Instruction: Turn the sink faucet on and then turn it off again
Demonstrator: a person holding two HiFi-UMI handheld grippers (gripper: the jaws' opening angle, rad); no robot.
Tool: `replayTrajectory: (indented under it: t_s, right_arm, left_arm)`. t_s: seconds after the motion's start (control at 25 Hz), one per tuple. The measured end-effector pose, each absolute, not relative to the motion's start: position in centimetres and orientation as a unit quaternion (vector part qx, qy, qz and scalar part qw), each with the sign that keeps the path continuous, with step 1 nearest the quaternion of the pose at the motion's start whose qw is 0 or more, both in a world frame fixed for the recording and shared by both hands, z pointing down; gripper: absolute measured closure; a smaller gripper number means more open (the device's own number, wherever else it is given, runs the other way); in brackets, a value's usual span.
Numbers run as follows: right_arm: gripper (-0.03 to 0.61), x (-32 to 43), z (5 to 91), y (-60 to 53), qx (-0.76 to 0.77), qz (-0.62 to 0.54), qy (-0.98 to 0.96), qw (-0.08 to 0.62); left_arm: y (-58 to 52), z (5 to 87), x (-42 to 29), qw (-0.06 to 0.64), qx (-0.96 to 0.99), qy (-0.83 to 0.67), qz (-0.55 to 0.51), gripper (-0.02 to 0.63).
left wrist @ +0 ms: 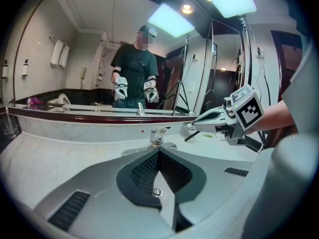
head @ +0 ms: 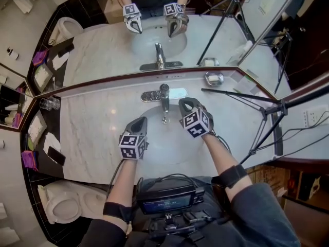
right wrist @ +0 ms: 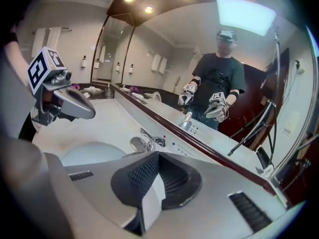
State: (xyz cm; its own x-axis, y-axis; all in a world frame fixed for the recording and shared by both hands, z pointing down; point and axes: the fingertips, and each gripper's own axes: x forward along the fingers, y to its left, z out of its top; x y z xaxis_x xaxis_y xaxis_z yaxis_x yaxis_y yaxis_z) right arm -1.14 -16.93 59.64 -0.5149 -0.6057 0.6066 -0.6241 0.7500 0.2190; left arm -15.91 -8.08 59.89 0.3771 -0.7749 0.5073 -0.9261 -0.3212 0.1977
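A chrome single-lever faucet point(head: 164, 94) stands on its base plate behind the white basin point(head: 154, 143). My right gripper point(head: 186, 103) is just right of the faucet's spout, a little apart from it, jaws shut with nothing between them. In the right gripper view the faucet point(right wrist: 142, 142) lies just beyond the closed tips point(right wrist: 158, 156). My left gripper point(head: 140, 122) hovers over the basin's left side, also shut and empty; its view shows the faucet point(left wrist: 158, 136) straight ahead and the right gripper point(left wrist: 219, 118) to the right. I cannot make out any water.
A mirror point(head: 154, 24) runs along the back of the marble counter point(head: 92, 133). A soap dish point(head: 214, 78) sits at the back right, a tripod point(head: 262, 112) stands at the right, glasses point(head: 49, 104) at the back left, and a toilet point(head: 64, 205) at lower left.
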Motion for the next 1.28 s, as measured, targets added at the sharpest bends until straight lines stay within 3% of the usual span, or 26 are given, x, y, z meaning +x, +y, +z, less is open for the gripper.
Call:
replayTrajectory:
  t_s: [0.32, 0.48, 1.0, 1.28]
  right_arm:
    - [0.558, 3.2, 59.7, -13.3, 0.413, 0.2, -0.865, 0.202]
    - [0.56, 5.6, 60.3, -11.5, 0.436, 0.247, -0.85, 0.164]
    - [0.558, 7.4, 61.1, -10.1, 0.45, 0.252, -0.843, 0.155]
    - [0.557, 6.1, 61.0, -11.1, 0.436, 0.197, -0.856, 0.195]
  left_arm:
    - [-7.7, 59.3, -16.0, 0.231, 0.795, -0.538, 0.156, 0.614]
    - [-7.4, 59.0, -15.9, 0.228, 0.797, -0.537, 0.154, 0.614]
    - [-6.9, 58.9, -15.5, 0.21, 0.801, -0.535, 0.169, 0.614]
    - [-6.9, 59.2, -15.6, 0.214, 0.8, -0.534, 0.17, 0.614]
